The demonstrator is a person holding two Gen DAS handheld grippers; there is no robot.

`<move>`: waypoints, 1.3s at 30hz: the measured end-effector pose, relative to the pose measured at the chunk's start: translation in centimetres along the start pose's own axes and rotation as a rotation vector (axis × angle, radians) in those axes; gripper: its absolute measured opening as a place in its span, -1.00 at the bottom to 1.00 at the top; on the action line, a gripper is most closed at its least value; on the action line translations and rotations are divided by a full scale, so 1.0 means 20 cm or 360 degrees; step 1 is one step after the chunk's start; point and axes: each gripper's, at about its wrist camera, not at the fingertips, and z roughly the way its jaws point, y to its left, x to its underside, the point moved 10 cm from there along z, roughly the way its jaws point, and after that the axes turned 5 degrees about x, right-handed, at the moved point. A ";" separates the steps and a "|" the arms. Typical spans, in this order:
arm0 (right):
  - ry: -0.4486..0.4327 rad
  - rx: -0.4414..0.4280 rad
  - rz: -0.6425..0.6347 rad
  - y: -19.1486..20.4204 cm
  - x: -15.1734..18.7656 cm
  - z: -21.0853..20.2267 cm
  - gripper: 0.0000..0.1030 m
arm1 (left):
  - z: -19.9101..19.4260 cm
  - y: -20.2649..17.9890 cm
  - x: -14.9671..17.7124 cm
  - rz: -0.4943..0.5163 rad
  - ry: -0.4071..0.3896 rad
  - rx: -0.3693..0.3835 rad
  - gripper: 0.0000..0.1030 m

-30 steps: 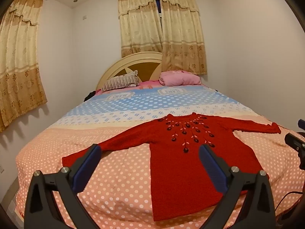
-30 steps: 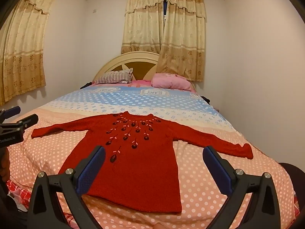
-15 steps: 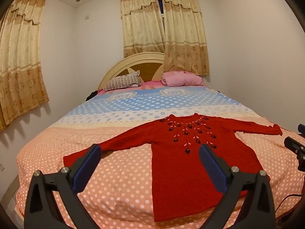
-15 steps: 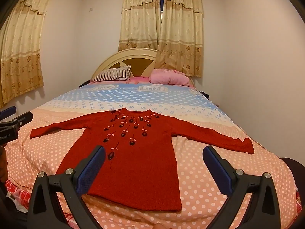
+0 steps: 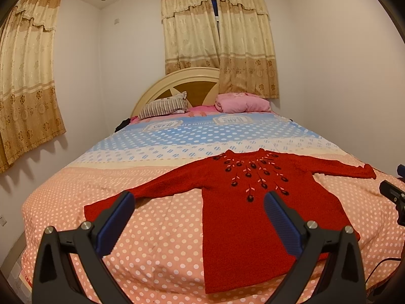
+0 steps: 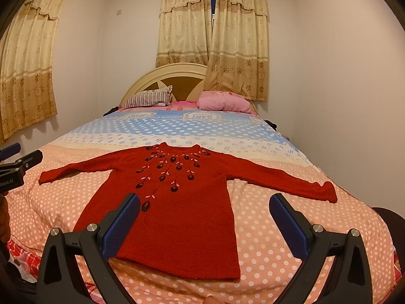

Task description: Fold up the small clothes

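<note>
Both sets of jaws spread wide and empty: left gripper [image 5: 197,214] and right gripper [image 6: 205,215] hover over the bed's [image 6: 278,261] foot. Beyond them the red sweater [image 6: 177,202] lies flat, sleeves outstretched, on the dotted cover; pillows [image 6: 220,102] sit far back.

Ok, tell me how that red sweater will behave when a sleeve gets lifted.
The red sweater looks like soft knit lying flat, so it will probably drape limply. Lifting one sleeve likely drags the body across the bedspread rather than slipping freely.
</note>
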 end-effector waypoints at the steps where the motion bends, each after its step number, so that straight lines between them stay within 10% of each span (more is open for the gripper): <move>1: 0.0000 -0.0001 0.0001 0.00 0.00 0.00 0.98 | 0.00 0.00 0.00 0.0002 0.0000 -0.0001 1.00; 39: 0.0004 -0.0011 0.0001 0.02 0.03 -0.01 0.98 | 0.00 0.01 0.01 -0.0004 0.0014 -0.0002 1.00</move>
